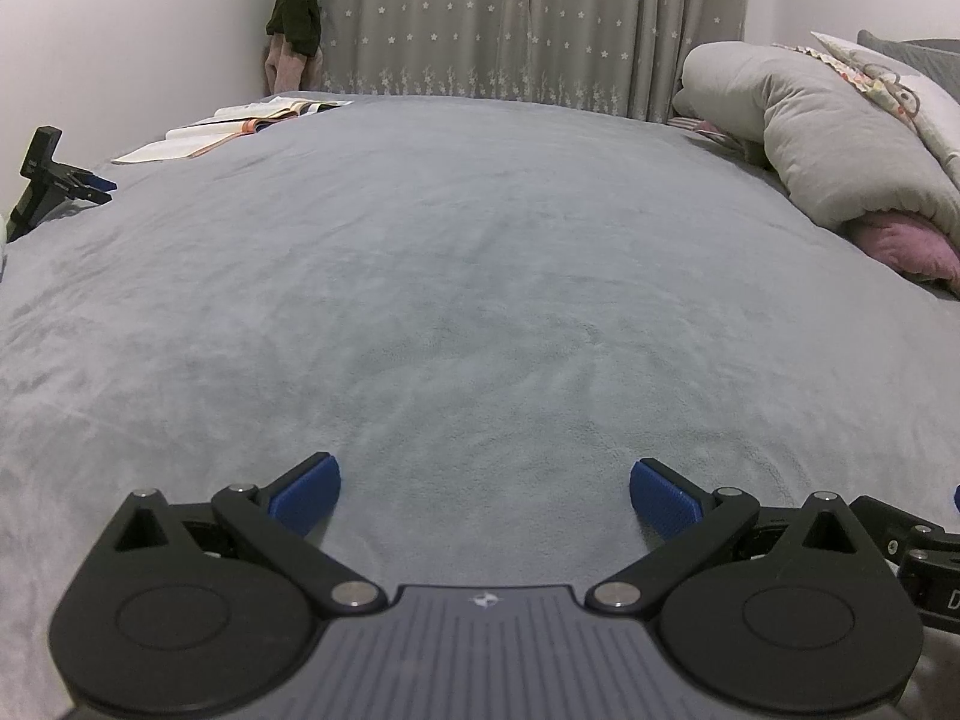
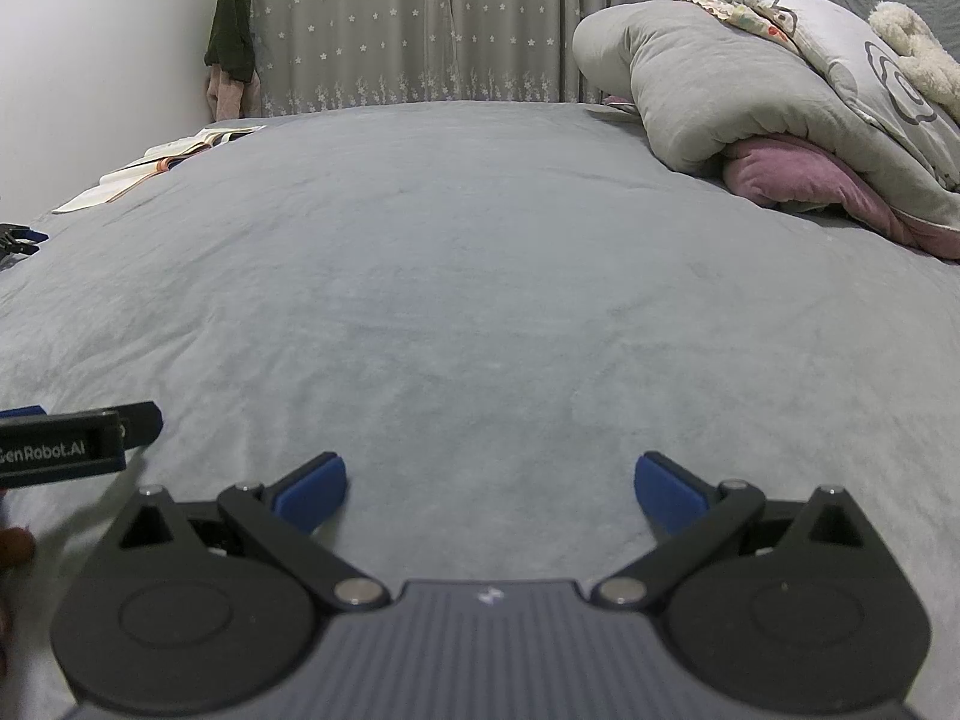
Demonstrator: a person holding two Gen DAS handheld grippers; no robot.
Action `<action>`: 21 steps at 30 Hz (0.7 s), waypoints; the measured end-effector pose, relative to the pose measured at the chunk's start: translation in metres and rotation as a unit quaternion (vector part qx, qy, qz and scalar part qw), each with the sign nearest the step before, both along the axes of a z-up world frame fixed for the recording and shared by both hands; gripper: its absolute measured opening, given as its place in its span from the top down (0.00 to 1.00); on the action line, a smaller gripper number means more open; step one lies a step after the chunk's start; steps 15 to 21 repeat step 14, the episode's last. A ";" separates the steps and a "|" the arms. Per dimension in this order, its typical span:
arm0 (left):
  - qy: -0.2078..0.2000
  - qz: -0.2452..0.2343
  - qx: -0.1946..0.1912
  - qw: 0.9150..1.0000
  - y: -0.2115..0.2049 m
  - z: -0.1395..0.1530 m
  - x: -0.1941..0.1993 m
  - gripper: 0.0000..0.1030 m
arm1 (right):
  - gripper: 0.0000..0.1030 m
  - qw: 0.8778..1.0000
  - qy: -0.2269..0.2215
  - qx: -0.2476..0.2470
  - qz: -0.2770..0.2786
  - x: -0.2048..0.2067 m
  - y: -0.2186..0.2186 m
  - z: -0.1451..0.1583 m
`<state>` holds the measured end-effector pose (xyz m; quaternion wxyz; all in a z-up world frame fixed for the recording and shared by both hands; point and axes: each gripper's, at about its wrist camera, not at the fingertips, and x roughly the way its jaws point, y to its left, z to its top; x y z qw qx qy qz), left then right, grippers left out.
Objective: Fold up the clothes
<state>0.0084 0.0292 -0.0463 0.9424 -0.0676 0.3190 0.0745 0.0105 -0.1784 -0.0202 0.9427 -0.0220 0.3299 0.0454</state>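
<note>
Both the left gripper [image 1: 485, 495] and right gripper [image 2: 491, 489] gape wide, holding nothing, over the bare grey bed [image 1: 480, 276]; no clothes for folding show on it.

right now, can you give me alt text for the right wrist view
The right gripper hangs open and empty over a bare grey bedspread. An open book lies far left, a rolled grey duvet over a pink blanket far right, star-print curtains behind.
</note>
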 end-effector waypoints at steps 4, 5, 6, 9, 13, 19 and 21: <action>0.000 0.000 0.000 1.000 0.000 0.000 0.000 0.00 | 0.00 1.000 0.000 0.000 0.000 0.000 0.000 0.000; 0.000 0.000 0.000 1.000 0.000 0.000 0.000 0.00 | 0.00 1.000 0.000 0.000 0.000 0.000 0.000 0.000; 0.000 0.000 0.001 1.000 0.000 0.000 0.000 0.00 | 0.00 1.000 0.000 0.000 0.000 0.000 0.000 0.000; 0.000 -0.001 0.003 1.000 -0.001 0.000 0.002 0.00 | 0.00 1.000 0.000 0.000 0.000 0.000 0.000 0.000; 0.000 -0.001 0.002 1.000 -0.001 0.000 0.003 0.00 | 0.00 1.000 0.000 0.000 0.000 0.000 0.001 0.000; 0.000 -0.001 0.002 1.000 -0.001 0.000 0.003 0.00 | 0.00 1.000 0.000 0.000 0.000 0.000 0.001 0.000; 0.000 -0.001 0.002 1.000 -0.001 0.000 0.003 0.00 | 0.00 1.000 0.000 0.000 0.000 0.000 0.001 0.000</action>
